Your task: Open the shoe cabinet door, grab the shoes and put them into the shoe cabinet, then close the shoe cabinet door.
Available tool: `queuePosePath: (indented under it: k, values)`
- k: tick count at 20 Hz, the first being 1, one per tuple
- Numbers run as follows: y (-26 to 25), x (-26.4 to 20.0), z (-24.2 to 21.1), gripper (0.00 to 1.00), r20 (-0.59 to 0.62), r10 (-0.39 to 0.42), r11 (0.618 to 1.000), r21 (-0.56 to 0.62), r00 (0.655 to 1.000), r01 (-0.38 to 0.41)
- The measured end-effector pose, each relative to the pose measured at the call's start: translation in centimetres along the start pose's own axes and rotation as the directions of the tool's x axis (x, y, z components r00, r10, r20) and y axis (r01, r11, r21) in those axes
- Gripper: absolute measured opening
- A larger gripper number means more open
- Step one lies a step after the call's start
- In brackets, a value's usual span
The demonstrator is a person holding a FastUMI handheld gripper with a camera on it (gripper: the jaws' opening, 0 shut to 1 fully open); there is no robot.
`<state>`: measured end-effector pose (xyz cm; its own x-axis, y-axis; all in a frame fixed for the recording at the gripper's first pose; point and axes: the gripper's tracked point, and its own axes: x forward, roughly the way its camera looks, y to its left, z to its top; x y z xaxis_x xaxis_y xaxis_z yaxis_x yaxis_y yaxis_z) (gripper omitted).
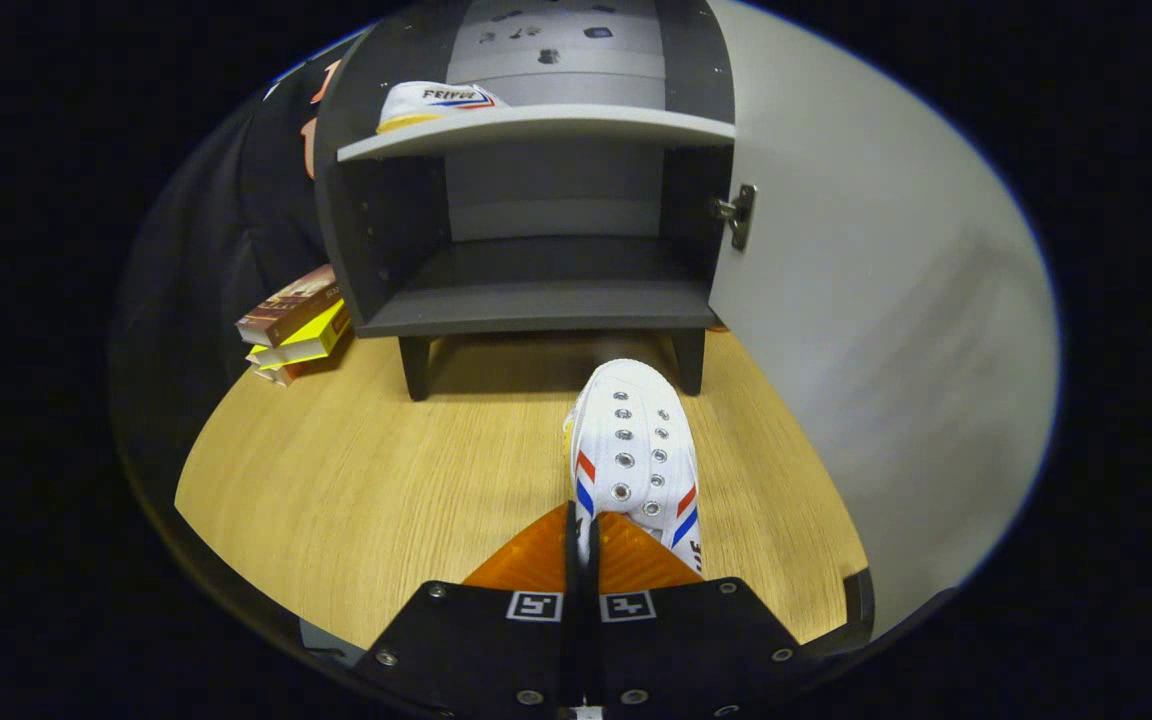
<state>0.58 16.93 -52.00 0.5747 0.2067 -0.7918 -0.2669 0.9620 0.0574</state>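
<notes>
A: Where is the white canvas sneaker (636, 455) relative to the gripper (584, 545)?

B: Its heel end sits at the fingers, which are drawn together and look clamped on the shoe's side edge. The shoe runs straight ahead from them, toe pointing at the shoe cabinet (536, 180).

A: And the cabinet itself?

B: Directly beyond the toe, with its door (866, 300) swung wide to the right. The second sneaker (436, 103) lies on the upper shelf (556, 128); the bottom shelf (536, 305) is bare.

A: So the long axis already lines up with the opening?

B: I'd say so. The shoe probably needs lifting clear of the wooden table (336, 480) and carrying forward, toe first. The stacked books (294, 325) lie left of the cabinet, well out of the path
</notes>
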Motion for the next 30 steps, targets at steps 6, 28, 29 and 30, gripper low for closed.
queuePosePath:
  k: [6,28,29,30]
  values:
    - [1.9,-4.8,7.6,0.00,0.106,0.032,0.999,-0.038,0.994,-0.028]
    - [2.9,-7.1,30.6,0.00,0.276,0.012,0.992,-0.123,0.961,0.023]
    - [2.8,-6.3,31.4,0.00,0.273,0.010,0.991,-0.130,0.962,0.026]
    - [2.5,-5.5,32.1,0.00,0.270,0.008,0.990,-0.138,0.963,0.031]
